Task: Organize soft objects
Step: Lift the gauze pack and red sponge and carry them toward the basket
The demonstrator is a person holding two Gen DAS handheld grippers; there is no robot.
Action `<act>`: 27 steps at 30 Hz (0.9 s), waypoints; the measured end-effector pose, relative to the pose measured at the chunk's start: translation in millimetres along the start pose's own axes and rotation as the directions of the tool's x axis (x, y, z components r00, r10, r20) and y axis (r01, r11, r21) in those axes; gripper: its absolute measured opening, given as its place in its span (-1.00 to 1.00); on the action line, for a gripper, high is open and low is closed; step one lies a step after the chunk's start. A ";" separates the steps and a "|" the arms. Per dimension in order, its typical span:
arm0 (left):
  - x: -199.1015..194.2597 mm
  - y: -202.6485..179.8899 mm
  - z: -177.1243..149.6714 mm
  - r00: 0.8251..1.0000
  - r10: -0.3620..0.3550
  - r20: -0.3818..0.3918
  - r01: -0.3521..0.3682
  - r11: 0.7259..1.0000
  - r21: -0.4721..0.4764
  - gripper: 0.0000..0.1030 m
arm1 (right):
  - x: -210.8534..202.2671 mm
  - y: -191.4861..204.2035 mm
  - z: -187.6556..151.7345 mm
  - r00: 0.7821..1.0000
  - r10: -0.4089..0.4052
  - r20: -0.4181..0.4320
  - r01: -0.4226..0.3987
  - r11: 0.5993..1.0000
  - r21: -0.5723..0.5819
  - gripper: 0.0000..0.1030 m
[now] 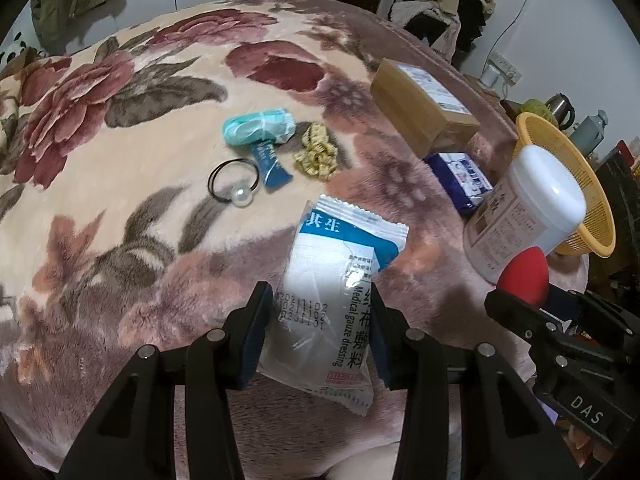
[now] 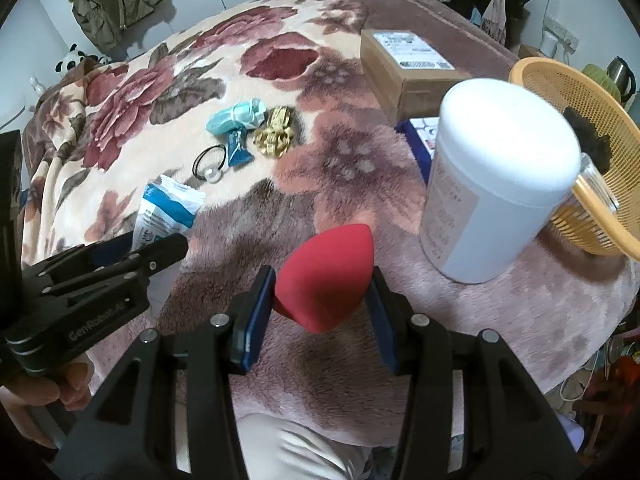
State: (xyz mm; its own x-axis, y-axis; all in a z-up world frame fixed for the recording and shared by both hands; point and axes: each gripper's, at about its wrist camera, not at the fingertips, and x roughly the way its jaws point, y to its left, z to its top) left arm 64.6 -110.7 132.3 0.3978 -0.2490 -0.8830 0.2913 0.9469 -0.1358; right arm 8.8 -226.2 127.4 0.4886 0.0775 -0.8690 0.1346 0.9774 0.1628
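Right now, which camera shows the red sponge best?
The right wrist view: the red sponge sits whole between the right gripper pads. The left wrist view catches only part of it, behind that gripper beside the white jar.

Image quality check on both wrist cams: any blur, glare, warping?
Left wrist: heavy fisheye, dark corners; glare on the gauze packet in the left tool, its print readable; white jar soft. Right wrist: same warp; red sponge in the right tool sharp, jar blurred; dim shadow on the blanket.

Black hand-held gripper (image 1: 320, 334), blue pads, silver screws
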 end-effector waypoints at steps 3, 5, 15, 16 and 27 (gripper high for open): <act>-3.4 -8.1 4.9 1.000 -0.007 0.008 0.007 1.000 0.004 -0.10 | -5.6 -5.0 3.4 1.000 -0.002 0.013 0.002 1.000 0.004 -0.10; -5.7 -13.6 8.7 1.000 -0.009 0.014 0.009 1.000 0.011 -0.10 | -9.2 -9.0 5.9 1.000 -0.002 0.020 0.002 1.000 0.008 -0.10; -18.5 -47.0 34.6 0.998 -0.023 0.057 0.020 0.998 0.057 -0.10 | -34.3 -29.5 23.2 0.997 -0.009 0.082 0.007 1.000 0.021 -0.10; -19.1 -50.4 36.6 0.998 -0.024 0.060 0.020 0.998 0.061 -0.10 | -37.1 -32.1 25.5 0.996 -0.010 0.090 0.008 1.000 0.024 -0.10; -23.4 -93.9 59.4 0.995 -0.054 0.082 0.045 0.992 0.118 -0.10 | -58.8 -65.2 42.8 0.988 -0.034 0.150 0.025 0.998 0.064 -0.09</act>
State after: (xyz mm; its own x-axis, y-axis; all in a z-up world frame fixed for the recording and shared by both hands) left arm 79.6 -205.9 192.4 0.4512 -0.3159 -0.8347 0.4092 0.9044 -0.1211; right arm 8.2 -302.9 187.9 0.6075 0.0137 -0.7942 0.2013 0.9645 0.1706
